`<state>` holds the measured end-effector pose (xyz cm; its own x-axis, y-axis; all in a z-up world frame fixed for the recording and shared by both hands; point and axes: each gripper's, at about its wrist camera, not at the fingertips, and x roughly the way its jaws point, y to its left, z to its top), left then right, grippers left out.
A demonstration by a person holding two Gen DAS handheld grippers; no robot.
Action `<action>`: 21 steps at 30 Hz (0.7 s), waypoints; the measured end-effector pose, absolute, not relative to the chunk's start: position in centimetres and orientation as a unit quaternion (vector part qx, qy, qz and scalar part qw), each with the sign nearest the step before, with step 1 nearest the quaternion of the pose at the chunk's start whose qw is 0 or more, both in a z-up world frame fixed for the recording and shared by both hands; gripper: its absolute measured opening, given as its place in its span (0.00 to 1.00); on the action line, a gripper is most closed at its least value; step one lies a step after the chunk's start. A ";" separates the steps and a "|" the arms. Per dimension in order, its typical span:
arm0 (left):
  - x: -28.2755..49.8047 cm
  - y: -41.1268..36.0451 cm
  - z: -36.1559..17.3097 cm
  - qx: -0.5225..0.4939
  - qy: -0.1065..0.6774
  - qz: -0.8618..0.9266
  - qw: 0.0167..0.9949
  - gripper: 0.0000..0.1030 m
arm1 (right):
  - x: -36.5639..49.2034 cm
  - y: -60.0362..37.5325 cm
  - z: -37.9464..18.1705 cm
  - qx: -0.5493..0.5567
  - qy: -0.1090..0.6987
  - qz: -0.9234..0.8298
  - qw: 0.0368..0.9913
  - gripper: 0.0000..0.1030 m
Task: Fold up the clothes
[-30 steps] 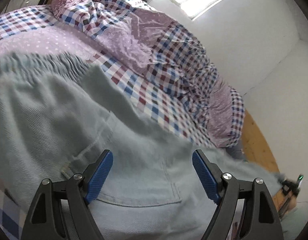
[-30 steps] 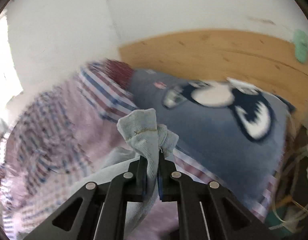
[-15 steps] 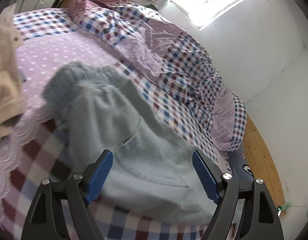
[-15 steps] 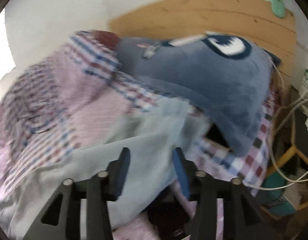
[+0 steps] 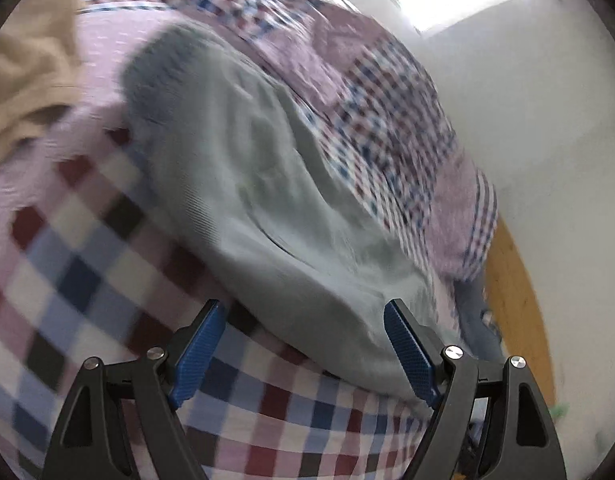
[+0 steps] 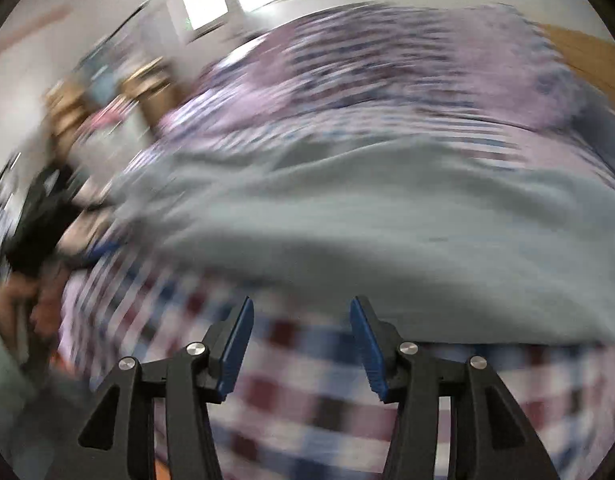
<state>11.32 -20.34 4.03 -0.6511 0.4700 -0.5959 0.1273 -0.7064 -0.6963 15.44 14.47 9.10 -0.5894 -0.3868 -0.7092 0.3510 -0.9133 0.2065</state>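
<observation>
Both claws gape, holding nothing — left gripper (image 5: 305,350) wide, right gripper (image 6: 301,344) narrower; pale blue trousers (image 5: 267,184) lie seemingly just ahead on the checked bedspread (image 5: 79,280).

Checked bedspread (image 5: 87,280), pale garment (image 5: 267,200), beige cloth (image 5: 27,60)

1. Pale grey-green trousers (image 5: 267,184): woven cloth with a fine ribbed twill texture, matt.
2. Checked bedsheet (image 5: 87,264): soft cloth, matt.
3. Beige garment (image 5: 23,68): soft, fuzzy-looking cloth.
4. Left gripper (image 5: 303,344): black matt plastic body, blue textured pads (image 5: 197,354), bright metal screws.
5. Headboard (image 5: 515,304): smooth wood.
6. Right gripper (image 6: 301,344): same black plastic and blue pad finish.
</observation>
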 end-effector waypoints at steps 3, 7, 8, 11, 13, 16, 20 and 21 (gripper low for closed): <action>10.9 -17.7 3.8 -0.417 -0.354 0.827 0.133 0.82 | 14.8 11.4 7.0 0.423 0.015 -0.873 0.241 0.52; 9.8 -15.0 3.8 -0.416 -0.351 0.820 0.180 0.81 | 13.3 10.7 5.1 0.436 0.032 -0.865 0.246 0.52; 9.5 -14.5 3.9 -0.413 -0.351 0.820 0.187 0.81 | 13.0 10.6 5.1 0.431 0.037 -0.868 0.245 0.52; 8.0 -14.3 4.1 -0.400 -0.355 0.822 0.195 0.81 | 12.0 10.6 5.1 0.415 0.049 -0.877 0.238 0.52; 7.2 -14.3 4.0 -0.396 -0.366 0.819 0.197 0.81 | 10.9 11.1 5.3 0.405 0.045 -0.884 0.230 0.52; 6.9 -14.2 4.2 -0.396 -0.362 0.821 0.196 0.81 | 9.6 12.0 6.3 0.384 0.010 -0.892 0.237 0.52; 6.9 -13.4 4.9 -0.398 -0.332 0.832 0.197 0.81 | 8.0 13.7 7.5 0.368 -0.069 -0.887 0.271 0.52; 7.0 -13.0 5.1 -0.398 -0.321 0.835 0.200 0.81 | 7.5 14.3 7.6 0.366 -0.098 -0.882 0.282 0.52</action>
